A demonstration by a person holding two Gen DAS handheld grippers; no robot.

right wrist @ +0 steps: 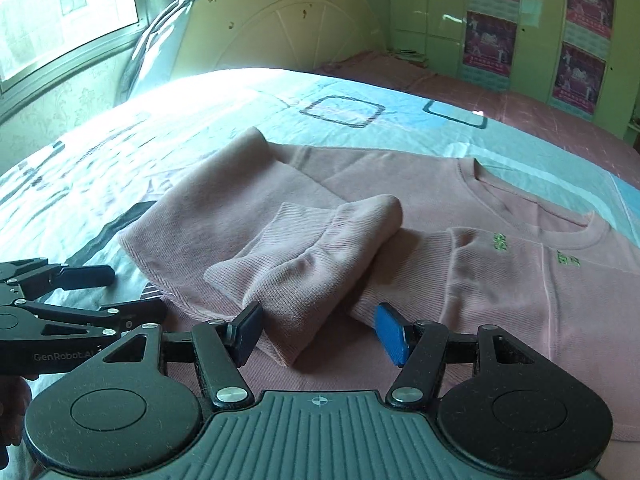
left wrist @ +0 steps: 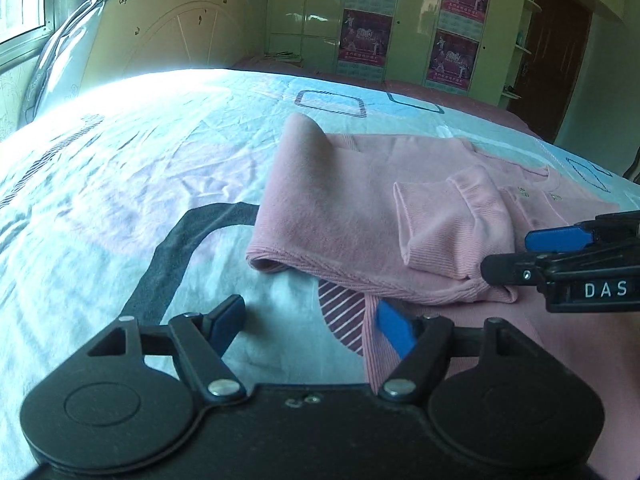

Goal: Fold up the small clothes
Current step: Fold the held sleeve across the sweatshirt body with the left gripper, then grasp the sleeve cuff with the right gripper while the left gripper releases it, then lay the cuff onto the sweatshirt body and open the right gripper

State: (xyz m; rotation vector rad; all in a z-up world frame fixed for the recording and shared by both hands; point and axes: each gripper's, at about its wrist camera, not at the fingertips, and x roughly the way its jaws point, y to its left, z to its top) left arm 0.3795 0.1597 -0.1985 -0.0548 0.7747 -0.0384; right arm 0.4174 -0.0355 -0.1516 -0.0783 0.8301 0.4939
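A small pink sweater (left wrist: 340, 208) (right wrist: 500, 300) lies flat on the patterned bedsheet (left wrist: 120, 200) (right wrist: 200, 120). One sleeve (left wrist: 448, 224) (right wrist: 312, 256) is folded across its body, and the far left part is turned up in a hump. My left gripper (left wrist: 310, 326) (right wrist: 120, 292) is open just above the sheet at the sweater's near hem, with only sheet between its fingers. My right gripper (right wrist: 320, 332) (left wrist: 516, 256) is open low over the sweater. The folded sleeve's cuff end lies between its pads, not pinched.
A cream headboard (left wrist: 168, 28) (right wrist: 288, 20) and a pillow (left wrist: 68, 52) stand at the bed's far left end. Green wardrobes with posters (left wrist: 400, 20) and a brown door (left wrist: 560, 52) line the far wall. Bare sheet stretches left of the sweater.
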